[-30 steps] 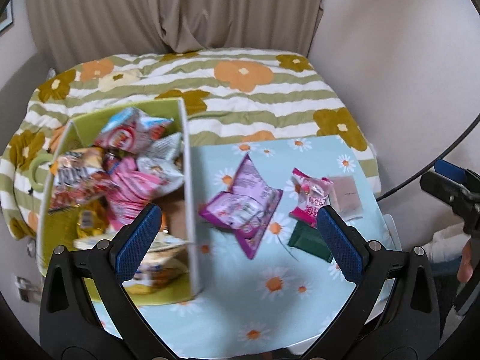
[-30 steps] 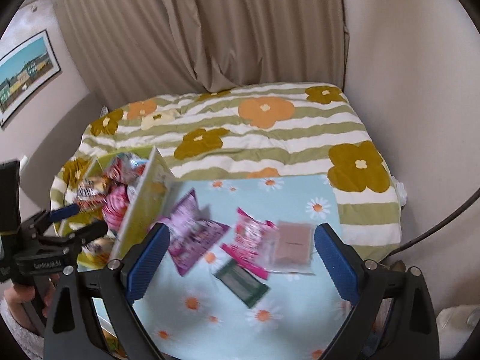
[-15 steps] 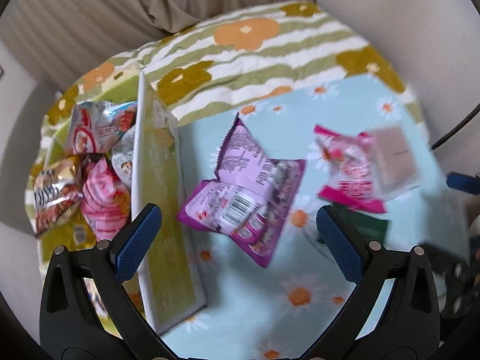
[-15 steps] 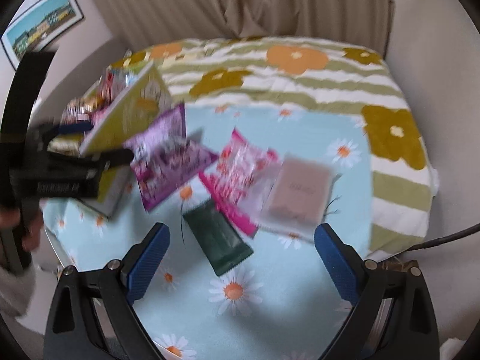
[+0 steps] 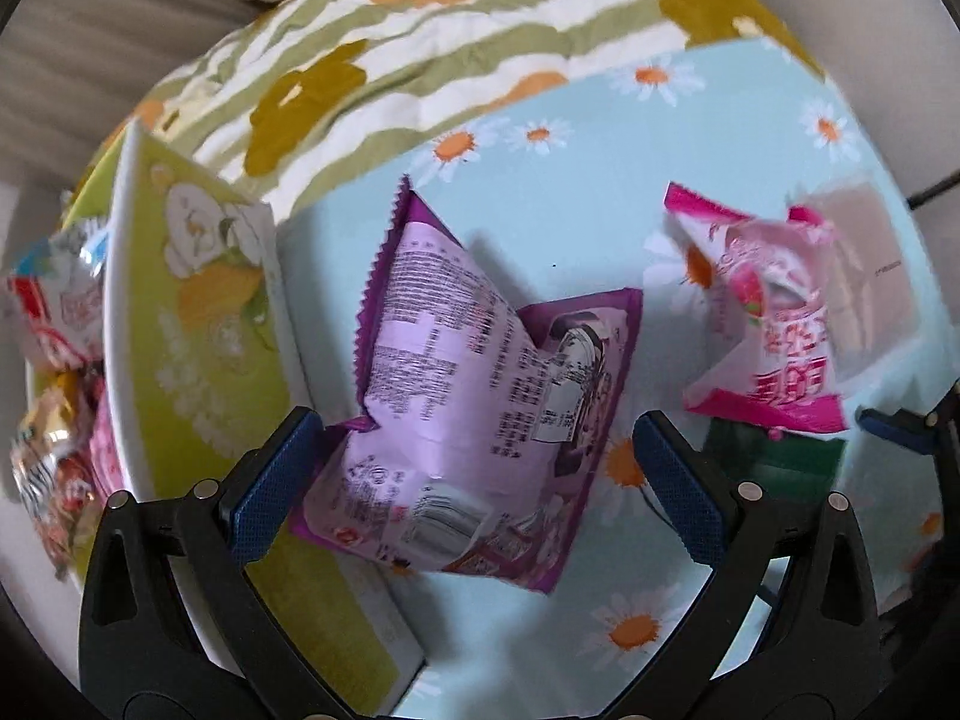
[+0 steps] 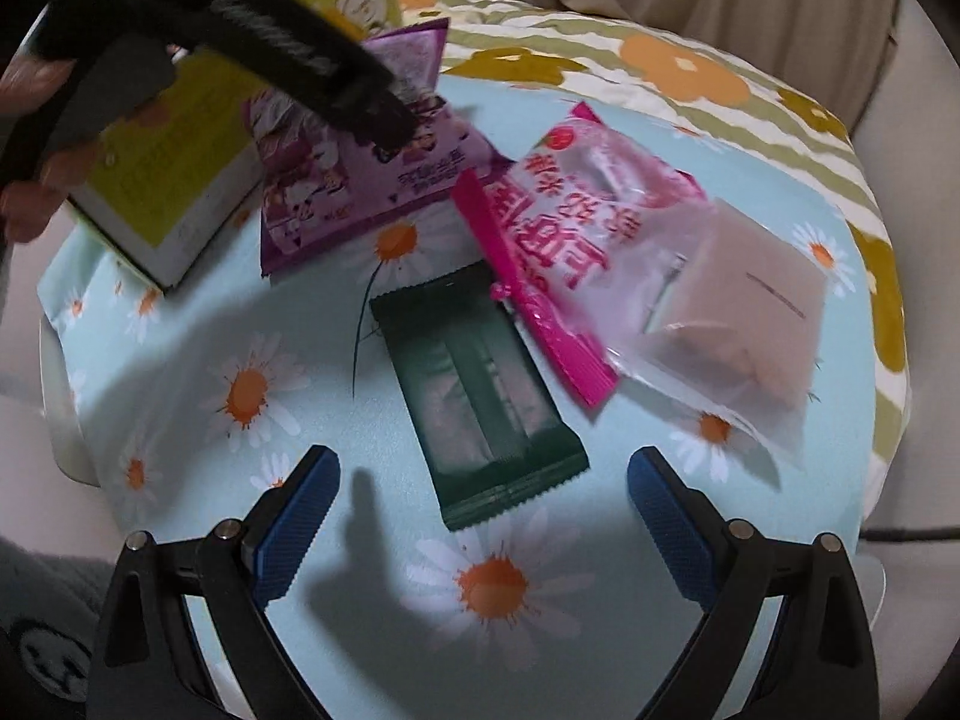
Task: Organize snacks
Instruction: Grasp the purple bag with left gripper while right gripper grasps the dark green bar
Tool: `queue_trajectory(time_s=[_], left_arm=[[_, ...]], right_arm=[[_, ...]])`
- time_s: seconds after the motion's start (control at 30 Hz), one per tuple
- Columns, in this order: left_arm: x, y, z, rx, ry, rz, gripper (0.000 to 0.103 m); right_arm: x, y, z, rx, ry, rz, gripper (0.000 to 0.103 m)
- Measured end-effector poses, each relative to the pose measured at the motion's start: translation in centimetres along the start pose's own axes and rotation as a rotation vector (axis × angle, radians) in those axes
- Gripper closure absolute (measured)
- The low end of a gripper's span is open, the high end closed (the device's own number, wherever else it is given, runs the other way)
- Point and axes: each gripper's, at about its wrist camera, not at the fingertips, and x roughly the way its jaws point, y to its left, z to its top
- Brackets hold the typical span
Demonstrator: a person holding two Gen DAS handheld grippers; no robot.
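A purple snack bag [image 5: 474, 408] lies on the daisy cloth beside the green box [image 5: 198, 324]. My left gripper [image 5: 474, 480] is open and low over it, fingers either side of its near end. It also shows in the right wrist view [image 6: 360, 180], under the left gripper's arm. A pink bag [image 6: 552, 222], a dark green packet [image 6: 480, 384] and a pale brown pouch [image 6: 744, 312] lie to the right. My right gripper [image 6: 480, 504] is open, just short of the green packet.
The green box holds several snack bags [image 5: 54, 372] at the left. The table's daisy cloth [image 6: 240, 396] ends at a rounded near edge. A flowered striped bedspread [image 5: 420, 30] lies behind, then curtain and wall.
Both grippers dropped closer to the table. The left one closed in over the purple bag; the right one moved down toward the green packet. Both stay open.
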Motion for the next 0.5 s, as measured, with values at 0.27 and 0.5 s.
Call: queue_trajectory(time_s=[0.27,0.5], left_arm=[[0.8,-1.5,0.6,0.059,0.024,0.027,0.001],[1.6,-1.7,0.1,0.078,0.025,0.029,0.001]], right_arm=[[0.6,0.9,0.5,-0.087,-0.009,-0.002,0.021],[0.6,1.3,0.4,-0.117,-0.024,-0.001,0.027]])
